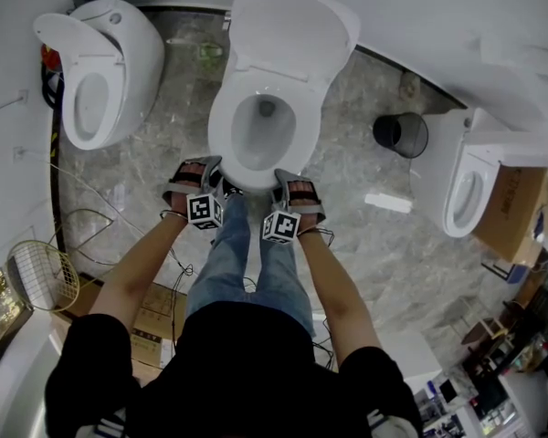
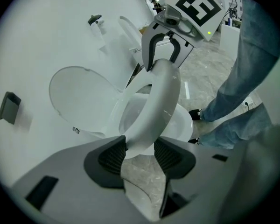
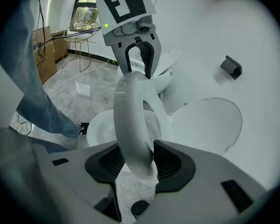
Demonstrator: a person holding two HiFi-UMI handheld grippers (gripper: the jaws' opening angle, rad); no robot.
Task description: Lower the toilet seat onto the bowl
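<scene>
A white toilet stands against the wall with its lid [image 1: 292, 26] up. The white seat ring [image 1: 221, 135] is over the bowl, and both grippers hold its front edge. My left gripper [image 1: 205, 164] grips the front left, my right gripper [image 1: 288, 176] the front right. In the left gripper view the seat [image 2: 161, 101] runs between both pads of the left gripper [image 2: 140, 155], raised off the bowl [image 2: 179, 125]. In the right gripper view the seat [image 3: 130, 120] is pinched in the right gripper [image 3: 136, 160], above the bowl [image 3: 100, 125].
A second toilet [image 1: 100, 71] stands at the left and a third [image 1: 470, 190] at the right. A black bin [image 1: 402, 133] sits right of the bowl. A wire basket [image 1: 41, 276] and cardboard boxes [image 1: 151, 322] lie at the lower left. The person's jeans legs [image 1: 247, 263] stand before the bowl.
</scene>
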